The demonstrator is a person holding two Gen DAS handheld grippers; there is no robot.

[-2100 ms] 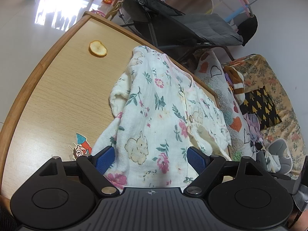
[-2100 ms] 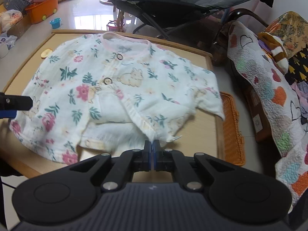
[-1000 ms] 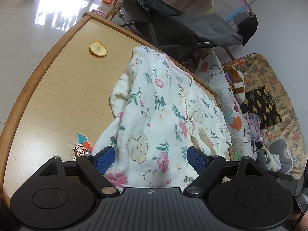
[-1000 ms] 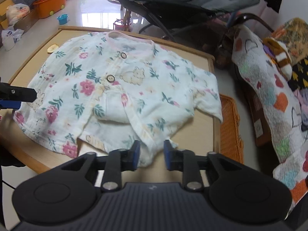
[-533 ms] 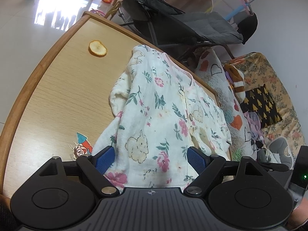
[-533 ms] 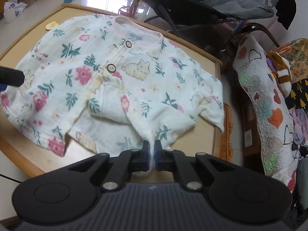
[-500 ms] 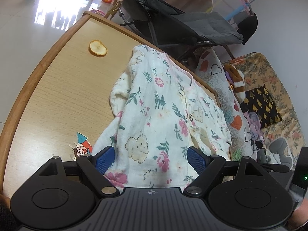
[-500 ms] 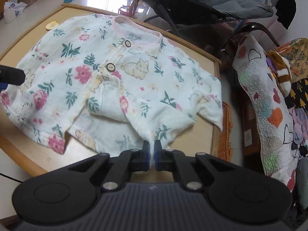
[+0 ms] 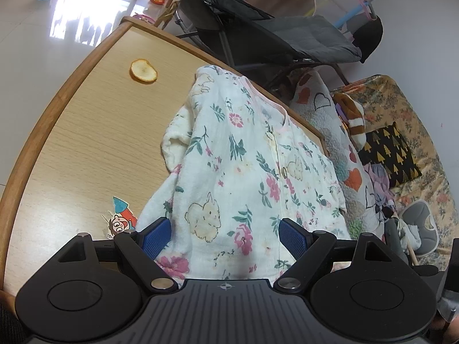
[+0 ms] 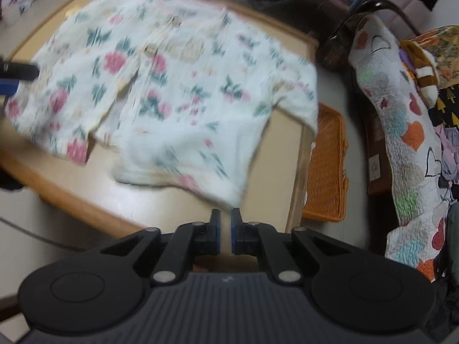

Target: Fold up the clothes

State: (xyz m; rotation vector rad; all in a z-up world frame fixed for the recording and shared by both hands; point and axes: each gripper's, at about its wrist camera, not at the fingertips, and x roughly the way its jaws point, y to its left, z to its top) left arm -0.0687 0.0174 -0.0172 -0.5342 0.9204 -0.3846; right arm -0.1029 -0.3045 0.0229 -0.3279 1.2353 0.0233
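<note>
Your right gripper (image 10: 225, 236) is closing on nothing, clear of the white floral cotton baby top (image 10: 178, 86); your left gripper (image 9: 225, 233) is gaping over it. Lifting 1-handed risks bunching.

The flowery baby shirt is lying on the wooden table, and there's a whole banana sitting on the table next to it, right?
Not quite. The flowery baby shirt does lie on the wooden table, but the thing beside it is a single round fruit slice, not a whole banana. The left wrist view shows it.
</note>
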